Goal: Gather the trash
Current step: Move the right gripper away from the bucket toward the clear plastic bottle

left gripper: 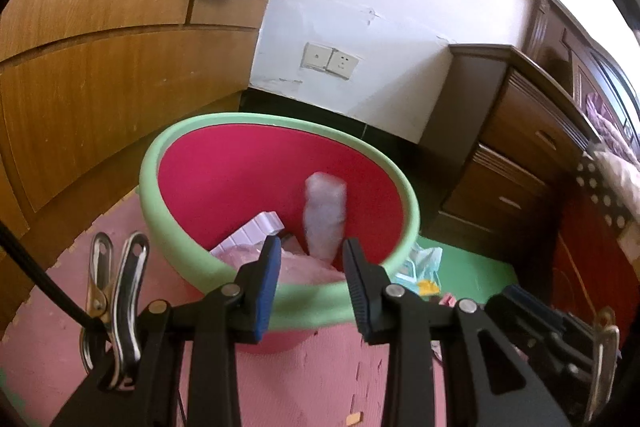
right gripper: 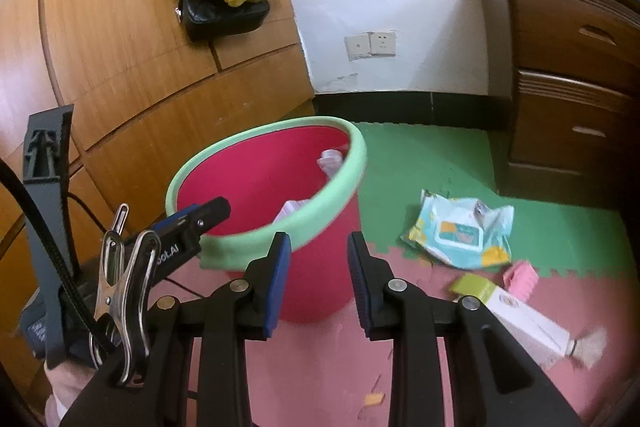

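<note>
Left gripper jaws stand apart, empty, over the near rim of the round red plastic bin with pale green rim, which holds a crumpled translucent plastic wrap. Right gripper jaws apart, empty. A light-blue wipes packet lies on the foam floor mat beside the bin.

Red bin upright, wipes pack beside

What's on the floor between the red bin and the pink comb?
A wipes pack lies between the bin and comb, seen in the right wrist view.
</note>
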Action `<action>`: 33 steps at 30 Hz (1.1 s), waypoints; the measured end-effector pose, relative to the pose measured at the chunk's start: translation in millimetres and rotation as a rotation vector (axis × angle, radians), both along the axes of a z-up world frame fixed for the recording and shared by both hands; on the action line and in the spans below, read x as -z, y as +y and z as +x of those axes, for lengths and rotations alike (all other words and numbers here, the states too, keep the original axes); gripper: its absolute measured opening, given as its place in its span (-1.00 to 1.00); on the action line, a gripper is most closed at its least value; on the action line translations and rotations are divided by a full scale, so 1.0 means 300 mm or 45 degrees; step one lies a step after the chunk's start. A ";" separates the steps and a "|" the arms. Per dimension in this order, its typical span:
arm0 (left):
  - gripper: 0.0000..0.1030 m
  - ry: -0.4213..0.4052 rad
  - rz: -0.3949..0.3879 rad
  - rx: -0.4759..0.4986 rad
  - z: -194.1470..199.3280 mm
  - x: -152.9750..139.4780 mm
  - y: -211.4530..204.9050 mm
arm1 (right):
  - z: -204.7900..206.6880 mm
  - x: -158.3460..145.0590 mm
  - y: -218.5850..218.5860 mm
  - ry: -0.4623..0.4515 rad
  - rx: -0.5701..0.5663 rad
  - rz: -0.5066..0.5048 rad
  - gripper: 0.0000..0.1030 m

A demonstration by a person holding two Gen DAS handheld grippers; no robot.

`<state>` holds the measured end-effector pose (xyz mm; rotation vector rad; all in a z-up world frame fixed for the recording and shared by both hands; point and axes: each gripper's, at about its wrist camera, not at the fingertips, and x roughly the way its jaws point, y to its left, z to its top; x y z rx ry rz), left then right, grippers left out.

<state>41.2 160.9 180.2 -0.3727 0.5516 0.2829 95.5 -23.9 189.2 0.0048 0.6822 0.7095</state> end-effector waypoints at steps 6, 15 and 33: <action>-0.35 0.012 0.012 0.037 -0.046 -0.019 -0.046 | -0.074 -0.008 -0.099 0.015 0.047 0.008 -0.41; -0.35 0.025 -0.002 0.104 -0.111 -0.048 -0.110 | -0.194 0.000 -0.229 0.063 0.081 0.021 -0.41; -0.35 0.218 -0.068 0.342 -0.187 0.024 -0.334 | -0.330 0.087 -0.521 0.167 0.234 0.066 -0.41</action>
